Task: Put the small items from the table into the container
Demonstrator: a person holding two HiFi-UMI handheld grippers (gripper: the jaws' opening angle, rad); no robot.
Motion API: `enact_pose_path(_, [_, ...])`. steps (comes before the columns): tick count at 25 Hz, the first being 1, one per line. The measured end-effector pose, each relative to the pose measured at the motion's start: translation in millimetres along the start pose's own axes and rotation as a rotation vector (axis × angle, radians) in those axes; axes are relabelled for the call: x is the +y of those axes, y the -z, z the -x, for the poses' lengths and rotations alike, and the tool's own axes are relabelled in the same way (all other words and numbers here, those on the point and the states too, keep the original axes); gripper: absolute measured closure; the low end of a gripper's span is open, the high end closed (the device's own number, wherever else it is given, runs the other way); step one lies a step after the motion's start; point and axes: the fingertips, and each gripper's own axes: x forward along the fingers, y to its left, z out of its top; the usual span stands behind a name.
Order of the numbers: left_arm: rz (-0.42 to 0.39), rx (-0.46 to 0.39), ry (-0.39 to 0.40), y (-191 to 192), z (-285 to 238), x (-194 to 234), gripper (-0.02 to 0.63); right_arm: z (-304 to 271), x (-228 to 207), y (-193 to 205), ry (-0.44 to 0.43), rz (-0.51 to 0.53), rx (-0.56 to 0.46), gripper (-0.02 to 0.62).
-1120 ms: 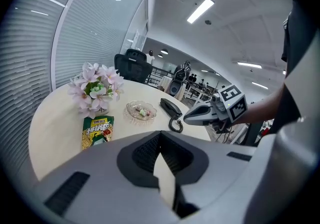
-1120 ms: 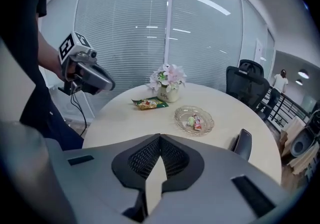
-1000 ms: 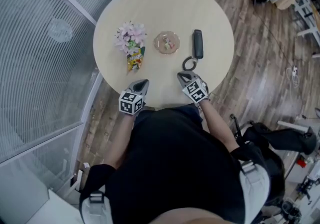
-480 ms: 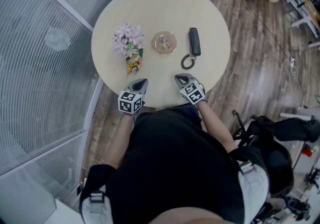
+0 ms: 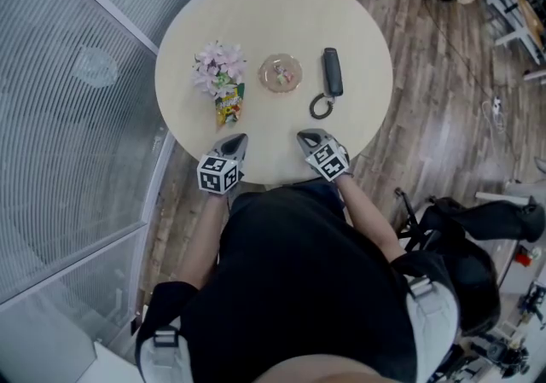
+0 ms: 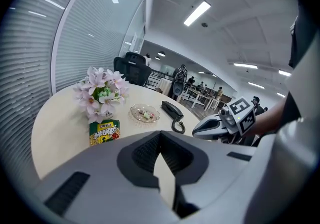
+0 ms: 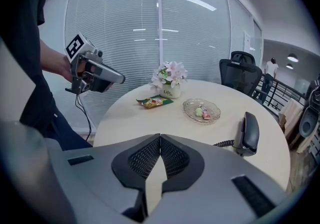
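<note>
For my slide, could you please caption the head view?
Shut left gripper and shut right gripper at the round beige table.

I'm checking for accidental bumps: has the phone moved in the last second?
No. The phone lies just right of the dish, at the same gap and angle as before.

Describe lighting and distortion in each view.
Head view: even, soft light, round beige table sharp. Left gripper view: fisheye bend, dark corners, bright ceiling strip light. Right gripper view: same bend, light streaks glaring on the glass wall.
</note>
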Motion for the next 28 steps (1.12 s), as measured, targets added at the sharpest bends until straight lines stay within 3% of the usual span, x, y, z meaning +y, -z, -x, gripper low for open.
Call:
enact_pose_path(20, [0.055,0.018,-0.041,12.7,9.9,5.4,0.603,-0.4,2.0,8.1,-0.040,0.011,0.045,0.571])
enact_pose_path(28, [0.095,0.025,-0.146,18.3,19.6,4.5,0.604,-1.7,10.0,11.6,-0.142,0.064,0.048,0.571])
